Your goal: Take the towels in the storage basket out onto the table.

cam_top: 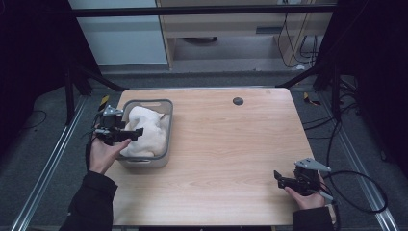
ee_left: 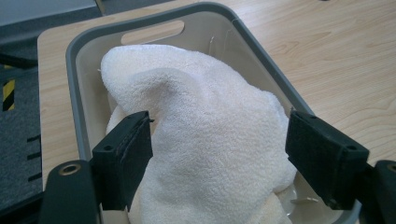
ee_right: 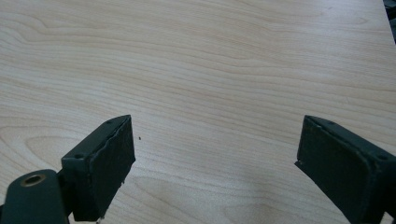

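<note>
A white fluffy towel (cam_top: 146, 132) (ee_left: 210, 130) lies heaped in a grey plastic basket (cam_top: 144, 102) (ee_left: 74, 70) at the left of the wooden table (cam_top: 231, 144). My left gripper (cam_top: 134, 133) (ee_left: 219, 154) hangs over the basket's near left side. Its jaws stand wide apart on either side of the towel's hump without squeezing it. My right gripper (cam_top: 279, 179) (ee_right: 215, 158) rests near the table's front right corner, pointing left. It is open over bare wood, and nothing is between its pads.
A small black round cap (cam_top: 237, 101) sits in the tabletop near the far edge. A black cable (cam_top: 356, 192) loops off the table's right side behind the right hand. Dark frame bars stand at both far corners.
</note>
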The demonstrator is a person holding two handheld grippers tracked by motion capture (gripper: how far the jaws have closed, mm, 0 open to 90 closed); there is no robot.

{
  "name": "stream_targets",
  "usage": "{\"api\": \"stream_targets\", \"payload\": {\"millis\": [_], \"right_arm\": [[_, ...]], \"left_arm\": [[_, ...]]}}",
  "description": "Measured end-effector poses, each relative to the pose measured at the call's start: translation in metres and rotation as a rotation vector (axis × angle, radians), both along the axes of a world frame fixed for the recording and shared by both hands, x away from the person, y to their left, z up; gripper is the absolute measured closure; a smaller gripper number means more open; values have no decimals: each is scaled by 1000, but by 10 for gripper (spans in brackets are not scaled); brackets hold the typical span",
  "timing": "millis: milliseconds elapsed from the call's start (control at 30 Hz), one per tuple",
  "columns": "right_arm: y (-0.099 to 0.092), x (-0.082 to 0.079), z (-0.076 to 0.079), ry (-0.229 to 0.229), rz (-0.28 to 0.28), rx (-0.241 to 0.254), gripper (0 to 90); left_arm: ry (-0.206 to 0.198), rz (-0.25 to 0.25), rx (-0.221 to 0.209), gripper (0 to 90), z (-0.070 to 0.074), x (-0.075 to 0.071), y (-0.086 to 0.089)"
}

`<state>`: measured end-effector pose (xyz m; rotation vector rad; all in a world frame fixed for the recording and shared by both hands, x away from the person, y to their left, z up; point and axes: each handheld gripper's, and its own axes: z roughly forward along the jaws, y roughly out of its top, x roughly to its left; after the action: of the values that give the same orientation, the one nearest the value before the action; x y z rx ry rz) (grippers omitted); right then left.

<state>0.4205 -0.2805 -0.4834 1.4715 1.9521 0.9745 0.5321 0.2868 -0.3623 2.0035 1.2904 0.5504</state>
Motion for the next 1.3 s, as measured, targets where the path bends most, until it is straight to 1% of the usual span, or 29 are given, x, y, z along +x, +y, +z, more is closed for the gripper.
{"api": "stream_targets", "payload": {"millis": [67, 100, 133, 233, 300, 367, 467, 600, 667, 767, 833, 933, 967, 1000, 1067, 1100, 1200, 1233, 1300], "right_arm": [[0, 0, 0, 2, 4, -7, 112], [1, 0, 0, 7, 3, -3, 112], [0, 1, -1, 3, 8, -10, 112], [0, 1, -1, 15, 7, -1, 111], [0, 2, -2, 18, 8, -8, 111], [0, 3, -2, 22, 7, -8, 109], [1, 3, -2, 31, 10, -1, 107], [2, 4, -3, 32, 14, -6, 100], [2, 4, -3, 36, 20, -6, 88], [2, 5, -4, 45, 26, -1, 74], [2, 5, -4, 48, 28, 0, 61], [2, 6, -5, 56, 36, 5, 50], [2, 6, -5, 55, 38, -2, 50], [2, 6, -6, 56, 41, -5, 50], [3, 6, -6, 60, 47, -3, 48], [3, 6, -6, 64, 46, 1, 46], [4, 7, -6, 66, 52, -1, 43], [4, 7, -7, 60, 53, -10, 42], [4, 7, -7, 66, 57, -1, 40]], "left_arm": [[14, 6, 9, 213, 0, 3, 0], [22, 7, 14, 209, 0, 5, -1], [28, 8, 20, 205, -1, 6, -1], [57, 9, 40, 185, -2, 10, -2], [66, 12, 40, 176, -2, 12, -2], [85, 10, 46, 157, -4, 15, -3], [112, 2, 57, 137, -8, 19, -8], [129, -7, 65, 118, -12, 23, -14], [146, -13, 70, 108, -14, 25, -17], [169, -20, 89, 91, -19, 29, -22], [181, -16, 110, 84, -22, 31, -24], [200, -12, 115, 73, -27, 35, -26], [208, -13, 124, 70, -29, 37, -26], [214, -9, 119, 68, -31, 38, -26], [225, -14, 123, 68, -36, 40, -27], [227, -7, 121, 64, -38, 40, -28], [230, 4, 103, 64, -43, 42, -26], [231, 5, 99, 62, -44, 42, -25], [237, 10, 89, 58, -46, 42, -24]]}}
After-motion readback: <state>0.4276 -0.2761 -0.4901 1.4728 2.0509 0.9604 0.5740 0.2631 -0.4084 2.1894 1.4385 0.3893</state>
